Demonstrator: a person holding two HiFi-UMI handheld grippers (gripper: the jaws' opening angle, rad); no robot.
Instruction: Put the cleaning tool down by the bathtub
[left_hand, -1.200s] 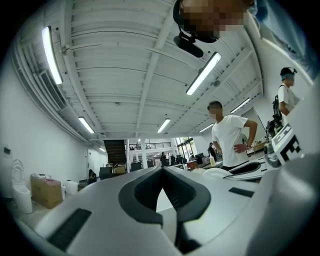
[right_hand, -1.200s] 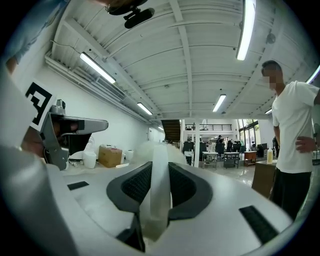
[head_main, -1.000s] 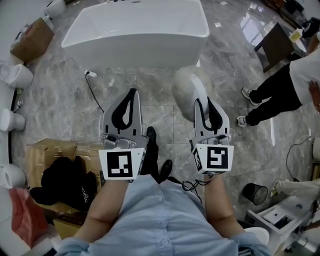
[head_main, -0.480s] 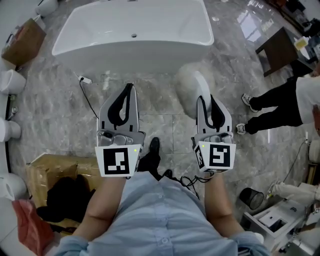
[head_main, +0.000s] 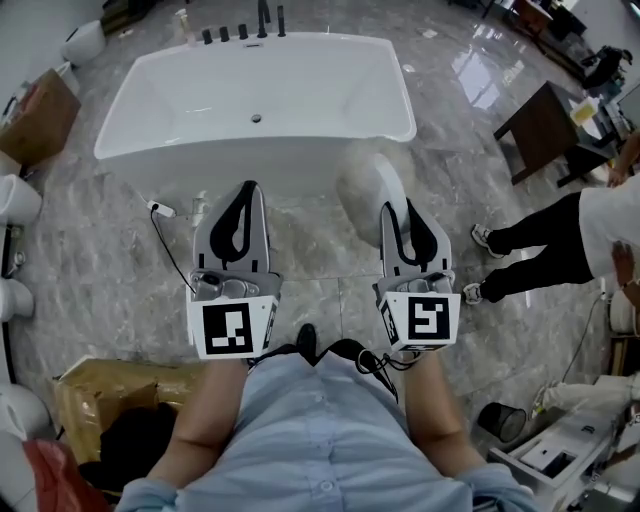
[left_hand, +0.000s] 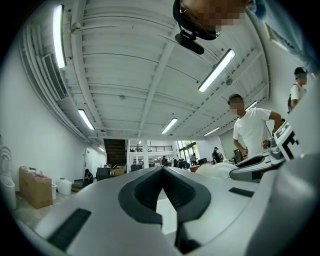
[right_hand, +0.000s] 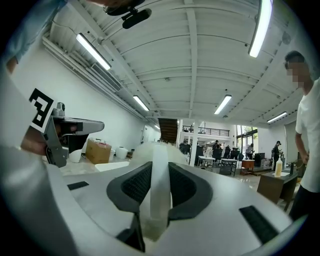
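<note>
A white bathtub (head_main: 180, 150) stands ahead of me on the marble floor in the head view. My right gripper (head_main: 396, 205) is shut on the white handle of the cleaning tool (head_main: 366, 188), whose fluffy pale head hangs just in front of the tub's near right corner. In the right gripper view the white handle (right_hand: 159, 190) runs up between the jaws to the fluffy head (right_hand: 150, 148). My left gripper (head_main: 247, 188) is shut on nothing and points at the tub's near wall. Its jaws meet at the tips (left_hand: 162, 169) in the left gripper view.
A black cable with a white plug (head_main: 157, 210) lies on the floor left of the left gripper. Cardboard boxes (head_main: 42, 118) and white toilets (head_main: 16, 200) line the left side. A person (head_main: 560, 240) stands at the right near a dark table (head_main: 540, 125). A bin (head_main: 497, 420) sits lower right.
I have stepped forward: the bathtub sits nearer and fuller in view, and both grippers with the cleaning tool have come closer to its near wall. The cardboard boxes have dropped towards the lower left.
</note>
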